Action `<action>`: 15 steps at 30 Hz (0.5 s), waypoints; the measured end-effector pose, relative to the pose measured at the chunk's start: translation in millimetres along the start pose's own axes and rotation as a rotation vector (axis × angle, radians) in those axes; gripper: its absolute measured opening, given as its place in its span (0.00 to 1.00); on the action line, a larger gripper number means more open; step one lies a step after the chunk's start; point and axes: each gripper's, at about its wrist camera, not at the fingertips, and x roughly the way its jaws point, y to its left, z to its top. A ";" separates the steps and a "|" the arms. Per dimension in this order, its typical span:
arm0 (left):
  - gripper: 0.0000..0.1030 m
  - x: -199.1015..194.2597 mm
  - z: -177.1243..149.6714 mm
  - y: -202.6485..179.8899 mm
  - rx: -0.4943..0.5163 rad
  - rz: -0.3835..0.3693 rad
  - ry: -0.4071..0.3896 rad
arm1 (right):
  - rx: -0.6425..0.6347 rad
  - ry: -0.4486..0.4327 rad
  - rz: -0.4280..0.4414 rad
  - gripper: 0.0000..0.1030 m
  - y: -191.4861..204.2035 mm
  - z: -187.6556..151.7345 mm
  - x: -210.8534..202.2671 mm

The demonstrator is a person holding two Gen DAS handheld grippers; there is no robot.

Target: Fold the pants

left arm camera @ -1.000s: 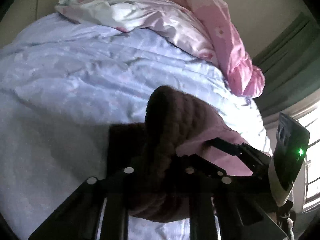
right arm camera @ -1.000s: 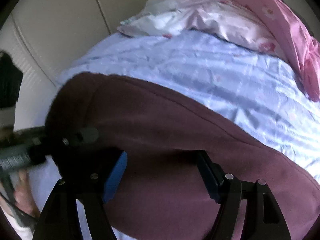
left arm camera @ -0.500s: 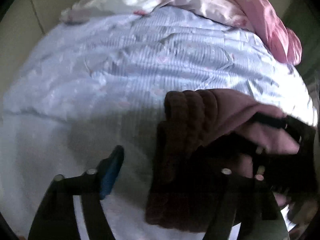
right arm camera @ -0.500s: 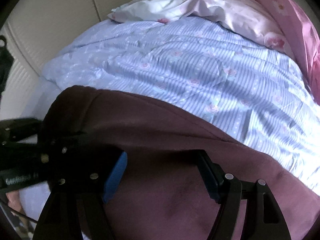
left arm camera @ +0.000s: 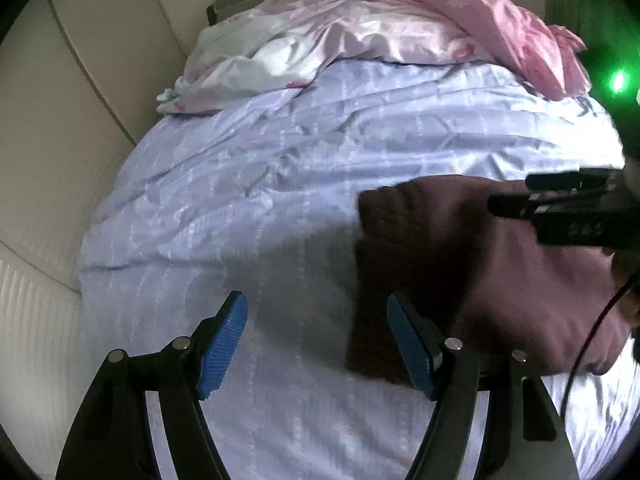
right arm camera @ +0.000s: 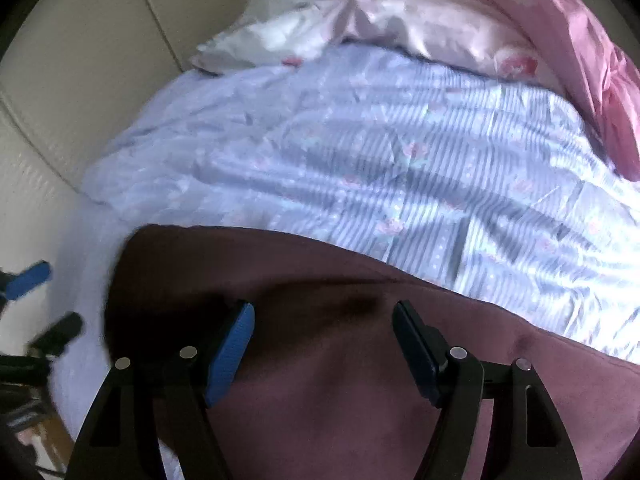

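Left gripper [left arm camera: 316, 340]: your jaws stand wide with nothing between them; they have just been opening. Below the gap lies bare bedsheet, and the near left edge of the pants sits just beside your right-hand finger [left arm camera: 412, 352].
Right gripper [right arm camera: 322, 346]: your jaws stand wide over the pants; the blue pads [right arm camera: 232, 352] are apart from the cloth between them, and I cannot tell if the tips touch it.
Pants [right arm camera: 360, 380]: dark maroon and thick, lying on the near part of the bed. In your left view they lie to the right; the left edge shows a ribbed band [left arm camera: 384, 240].
Writing: white marks show on the black body of your right gripper in the left view [left arm camera: 580, 216], too blurred to read. No brand or label can be read anywhere.
Green light [left arm camera: 618, 80]: a bright dot glows at the far right of your left view.
Bedsheet [left arm camera: 280, 184]: pale blue with fine stripes and small pink flowers, wrinkled, covering the bed.
Quilt [left arm camera: 480, 16]: pink, bunched at the far end of the bed, with a pale floral pillow [left arm camera: 288, 56] beside it.
Wall [left arm camera: 80, 100]: cream padded panels with seams run along the left side of the bed.
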 end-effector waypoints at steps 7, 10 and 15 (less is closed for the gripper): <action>0.70 -47.8 -31.2 -60.3 0.063 -0.094 -0.089 | -0.126 -0.080 0.012 0.70 -8.4 -31.2 -91.6; 0.70 -66.2 -43.2 -88.3 0.077 -0.148 -0.108 | -0.188 -0.114 -0.009 0.70 -22.2 -60.2 -130.7; 0.75 -87.9 -65.6 -127.2 0.091 -0.198 -0.147 | -0.203 -0.169 0.002 0.70 -54.9 -126.0 -178.9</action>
